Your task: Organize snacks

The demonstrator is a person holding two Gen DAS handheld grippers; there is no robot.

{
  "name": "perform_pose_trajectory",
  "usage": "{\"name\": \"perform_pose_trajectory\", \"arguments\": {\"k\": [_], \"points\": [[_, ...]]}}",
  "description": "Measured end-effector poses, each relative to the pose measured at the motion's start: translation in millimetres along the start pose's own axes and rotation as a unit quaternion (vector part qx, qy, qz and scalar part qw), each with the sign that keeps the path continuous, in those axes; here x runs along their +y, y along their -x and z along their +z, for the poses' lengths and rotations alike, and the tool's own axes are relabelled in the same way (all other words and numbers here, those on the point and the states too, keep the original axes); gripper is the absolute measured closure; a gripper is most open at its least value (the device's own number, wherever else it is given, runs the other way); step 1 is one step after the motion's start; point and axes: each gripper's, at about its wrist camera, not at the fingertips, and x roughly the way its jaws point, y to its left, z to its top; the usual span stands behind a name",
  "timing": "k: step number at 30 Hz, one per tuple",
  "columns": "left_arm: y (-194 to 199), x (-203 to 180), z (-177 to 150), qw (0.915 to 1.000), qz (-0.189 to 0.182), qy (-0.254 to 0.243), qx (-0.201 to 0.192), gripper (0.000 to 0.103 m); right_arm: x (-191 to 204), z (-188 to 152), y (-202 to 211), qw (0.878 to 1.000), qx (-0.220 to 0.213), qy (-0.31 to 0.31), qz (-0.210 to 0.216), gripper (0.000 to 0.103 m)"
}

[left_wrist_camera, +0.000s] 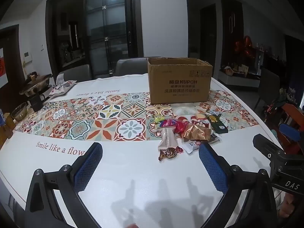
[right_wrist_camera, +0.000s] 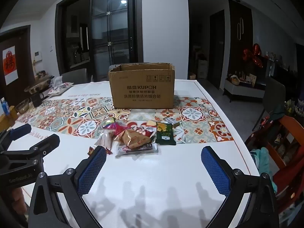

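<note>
A pile of wrapped snacks (left_wrist_camera: 187, 132) lies on the table: a gold pack (right_wrist_camera: 133, 137), a dark green pack (right_wrist_camera: 165, 134), a pale pink bar (left_wrist_camera: 167, 139), a brown twist candy (left_wrist_camera: 170, 153). An open cardboard box (left_wrist_camera: 179, 80) stands upright behind the pile; it also shows in the right wrist view (right_wrist_camera: 142, 86). My left gripper (left_wrist_camera: 150, 153) is open and empty, just short of the pile. My right gripper (right_wrist_camera: 153, 156) is open and empty, in front of the pile.
The table (right_wrist_camera: 152, 171) has a patterned tile runner. At its far left stand a metal pot (left_wrist_camera: 35, 85), a black mug (left_wrist_camera: 36, 101), a glass bowl (left_wrist_camera: 19, 112) and a tissue pack (left_wrist_camera: 62, 87). Chairs stand behind the table, and an orange chair (right_wrist_camera: 290, 142) at the right.
</note>
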Motion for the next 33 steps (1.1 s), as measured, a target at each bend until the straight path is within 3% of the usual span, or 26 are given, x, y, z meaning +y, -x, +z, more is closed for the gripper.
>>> {"name": "perform_pose_trajectory", "arguments": {"k": [33], "points": [[1.9,-0.5,2.4,1.0,-0.003,0.002,-0.004,0.0,0.0,-0.5,-0.3,1.0,-0.001,-0.002,0.003,0.002]]}}
